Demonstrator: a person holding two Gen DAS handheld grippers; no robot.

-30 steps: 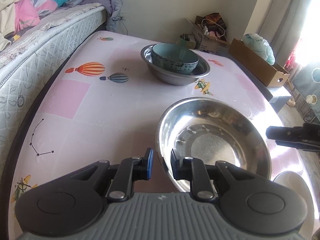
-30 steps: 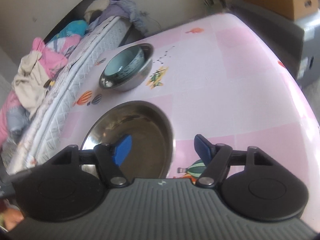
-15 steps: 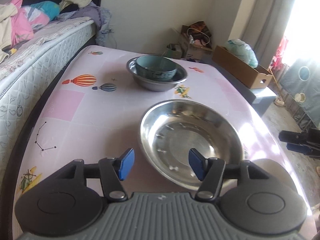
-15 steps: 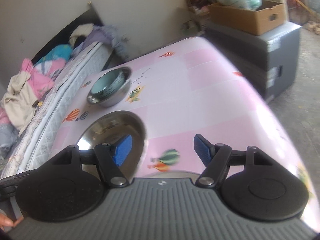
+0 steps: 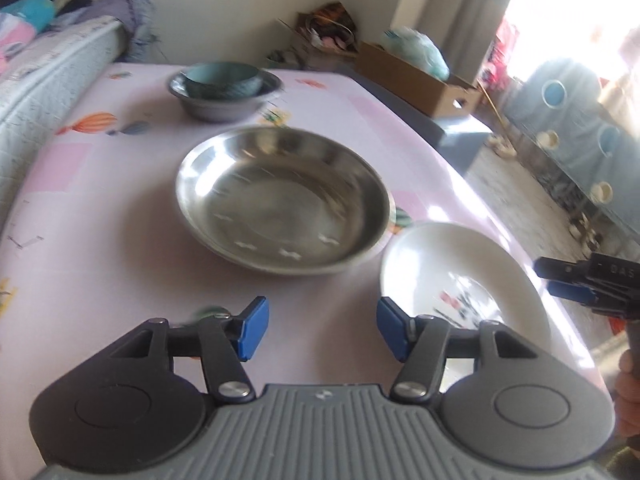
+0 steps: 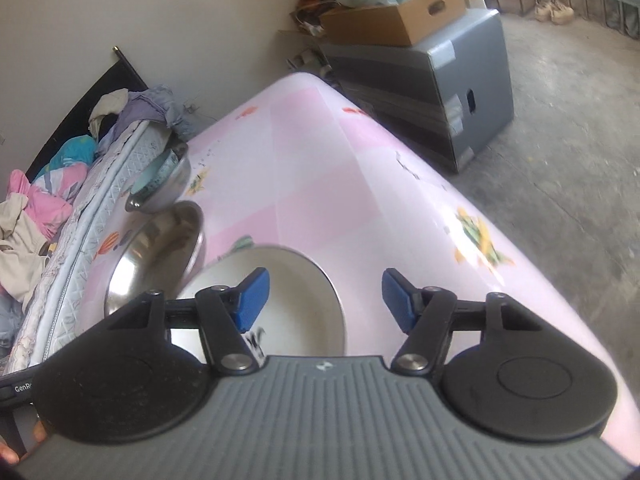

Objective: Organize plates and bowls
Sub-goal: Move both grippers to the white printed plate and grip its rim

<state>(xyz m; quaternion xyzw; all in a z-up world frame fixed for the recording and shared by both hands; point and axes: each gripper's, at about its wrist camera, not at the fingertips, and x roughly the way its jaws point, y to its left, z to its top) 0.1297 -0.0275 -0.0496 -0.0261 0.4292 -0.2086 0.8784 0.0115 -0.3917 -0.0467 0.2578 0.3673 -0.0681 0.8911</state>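
Table middle: the large steel bowl [image 5: 282,204] filled it.
Near right corner: the white bowl [image 5: 460,276] sat just beside the steel bowl, almost touching, leaving no gap to pass between.
Far end: a steel basin [image 5: 224,98] holding a teal bowl [image 5: 222,78] blocked the centre.
Left strip: bare pink tablecloth [image 5: 80,216] ran free along the mattress [image 5: 36,92].
Right half, right wrist view: cloth lay bare to the edge.
Beyond the right edge: a grey cabinet [image 6: 452,92] with a cardboard box [image 6: 396,20] stood near.
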